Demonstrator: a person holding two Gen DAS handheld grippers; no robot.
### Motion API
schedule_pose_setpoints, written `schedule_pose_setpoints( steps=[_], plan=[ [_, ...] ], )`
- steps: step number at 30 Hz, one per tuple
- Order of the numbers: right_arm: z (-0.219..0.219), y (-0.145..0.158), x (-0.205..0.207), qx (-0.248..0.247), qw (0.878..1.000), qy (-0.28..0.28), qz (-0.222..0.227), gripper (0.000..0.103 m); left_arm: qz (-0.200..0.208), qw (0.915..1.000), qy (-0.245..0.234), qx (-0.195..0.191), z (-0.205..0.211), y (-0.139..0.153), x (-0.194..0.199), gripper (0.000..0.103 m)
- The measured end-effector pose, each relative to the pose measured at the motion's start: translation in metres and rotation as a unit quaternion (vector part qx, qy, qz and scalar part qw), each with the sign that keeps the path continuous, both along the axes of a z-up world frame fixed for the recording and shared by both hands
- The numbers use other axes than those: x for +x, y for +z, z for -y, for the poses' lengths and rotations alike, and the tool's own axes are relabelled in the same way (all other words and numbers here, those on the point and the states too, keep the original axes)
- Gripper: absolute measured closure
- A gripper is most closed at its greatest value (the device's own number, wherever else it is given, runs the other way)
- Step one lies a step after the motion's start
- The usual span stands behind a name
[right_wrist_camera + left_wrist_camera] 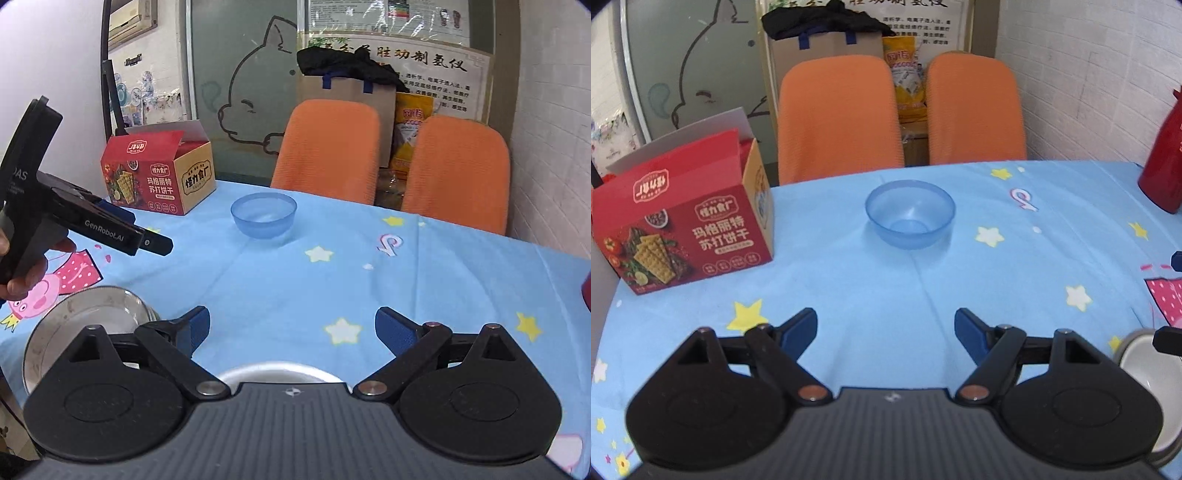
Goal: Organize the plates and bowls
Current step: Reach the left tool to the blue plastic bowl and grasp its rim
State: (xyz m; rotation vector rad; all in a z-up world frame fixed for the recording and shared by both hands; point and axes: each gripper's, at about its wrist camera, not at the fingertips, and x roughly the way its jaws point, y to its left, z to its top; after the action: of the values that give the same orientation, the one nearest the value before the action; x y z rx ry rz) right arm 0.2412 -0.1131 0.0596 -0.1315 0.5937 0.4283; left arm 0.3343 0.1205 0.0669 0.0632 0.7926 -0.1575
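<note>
Left claw (885,332) hovers wide open and empty over the desk (886,288), lined up on the blue bowl (910,214) standing upright and alone further ahead. Right claw (291,332) gapes empty too, a steel bowl (74,325) just left of it and a steel plate (280,373) partly hidden beneath. Looks like the opening reach; next, the left must travel forward and straddle the blue rim.

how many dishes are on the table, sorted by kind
blue plastic bowl: 1
steel bowl by the left edge of the right wrist view: 1
steel plate, mostly hidden under the right tongs: 1
total: 3
Both tongs are open and hold nothing; left tongs.
</note>
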Motion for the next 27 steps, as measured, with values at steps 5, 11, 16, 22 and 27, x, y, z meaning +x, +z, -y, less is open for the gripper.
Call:
schedule_pose_setpoints(
  steps=[5, 11, 16, 22, 27],
  plan=[
    [-0.038, 0.015, 0.067, -0.016, 0.999, 0.038, -0.006, 0.0, -0.003, 0.9997, 0.016, -0.02, -0.004, -0.001, 0.069, 0.027],
    [-0.081, -0.007, 0.142, -0.035, 0.996, 0.058, -0.055, 0.0, -0.029, 0.9981, 0.017, -0.051, -0.003, -0.023, 0.143, 0.027],
    [-0.092, -0.042, 0.171, -0.044, 0.992, 0.062, -0.099, 0.0, -0.045, 0.9973, -0.002, -0.058, 0.002, -0.044, 0.176, 0.027],
    [-0.102, -0.059, 0.187, -0.063, 0.99, 0.057, -0.113, 0.0, -0.053, 0.9966, -0.019, -0.06, 0.011, -0.058, 0.195, 0.027],
    [-0.11, -0.069, 0.195, -0.065, 0.99, 0.051, -0.116, 0.0, -0.052, 0.9958, -0.037, -0.066, 0.014, -0.062, 0.201, 0.029]
  ],
)
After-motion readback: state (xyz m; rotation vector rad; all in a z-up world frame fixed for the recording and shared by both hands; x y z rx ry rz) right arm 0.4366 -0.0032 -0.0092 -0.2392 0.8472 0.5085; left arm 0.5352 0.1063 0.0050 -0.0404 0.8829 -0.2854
